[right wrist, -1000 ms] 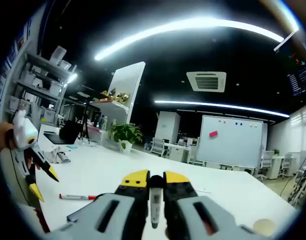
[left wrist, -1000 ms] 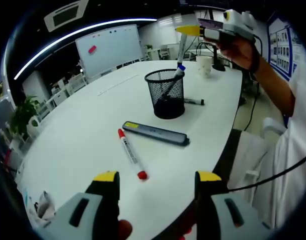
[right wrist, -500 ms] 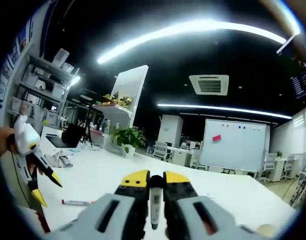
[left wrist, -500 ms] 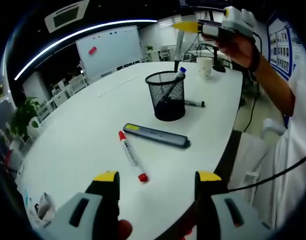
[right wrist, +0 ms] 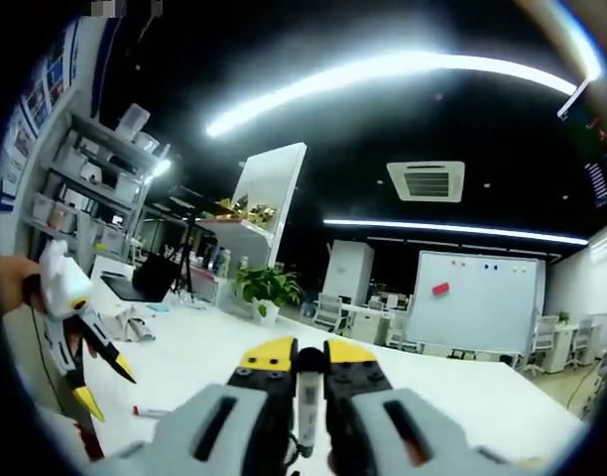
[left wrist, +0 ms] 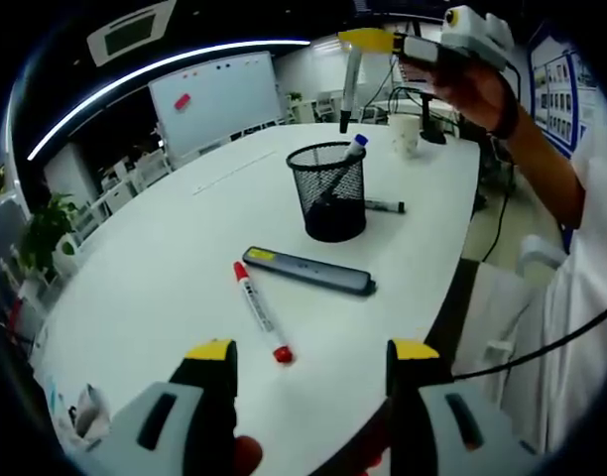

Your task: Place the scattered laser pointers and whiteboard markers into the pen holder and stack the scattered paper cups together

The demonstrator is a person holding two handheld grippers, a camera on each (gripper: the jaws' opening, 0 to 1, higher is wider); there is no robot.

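Rising: right hand-held gripper [left wrist: 368, 40], jaws clamped on a whiteboard marker [left wrist: 348, 89], now higher above the mesh pen holder [left wrist: 328, 188], not yet released. Left hand-held gripper [left wrist: 308, 349] wide, empty. Red marker [left wrist: 259, 309], laser pointer [left wrist: 306, 269], black marker [left wrist: 385, 205], paper cup [left wrist: 406, 132] remain on the counter [left wrist: 165, 258].

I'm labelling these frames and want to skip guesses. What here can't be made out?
- Marker in the right gripper: right gripper view, jaws cover its sides, and its print is too small.
- Same marker's colour: left gripper view, too small.
- Pen holder's contents below the blue cap: dark mesh hides them.
- Black marker: partly behind the holder.
- Paper cup: distant, so whether it is single or stacked is unclear.
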